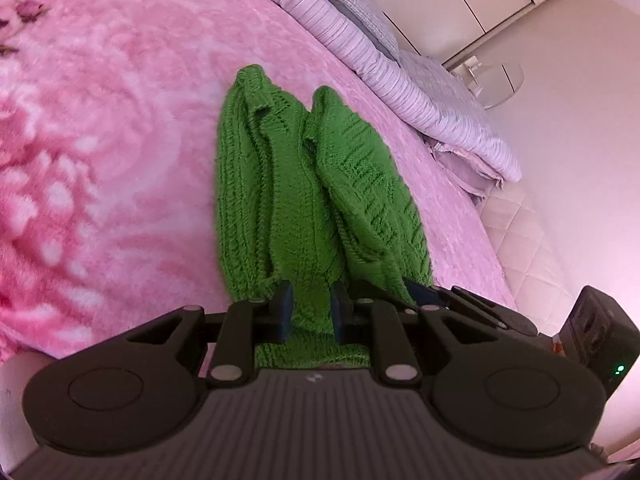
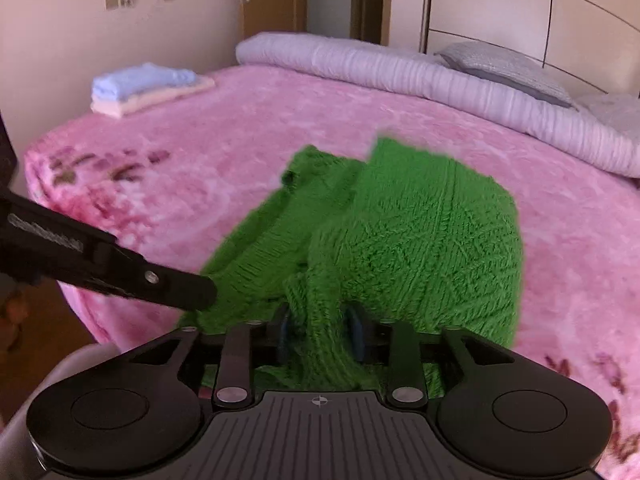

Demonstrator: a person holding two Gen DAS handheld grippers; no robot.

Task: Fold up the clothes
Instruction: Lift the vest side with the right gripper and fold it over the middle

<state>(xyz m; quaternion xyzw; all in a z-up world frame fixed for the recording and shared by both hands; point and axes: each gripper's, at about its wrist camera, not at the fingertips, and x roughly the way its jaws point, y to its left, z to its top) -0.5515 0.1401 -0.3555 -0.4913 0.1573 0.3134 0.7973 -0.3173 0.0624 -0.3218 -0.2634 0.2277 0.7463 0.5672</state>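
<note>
"Which step was it?"

"Mid-fold. The green knitted sweater [image 1: 304, 184] lay in the middle of the frame on the pink blanket [image 1: 120, 120], both sides already turned in. The left gripper [image 1: 309, 312] pinched its near hem."

"And the other?"

"The right gripper [image 2: 320, 330] had knit between its pads, but whether they pressed it, I couldn't tell. I'd judge the next move needed both carrying the hem toward the collar, level."

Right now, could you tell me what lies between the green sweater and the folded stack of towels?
Only bare pink blanket lies between the green sweater and folded towels, in the right wrist view.
</note>
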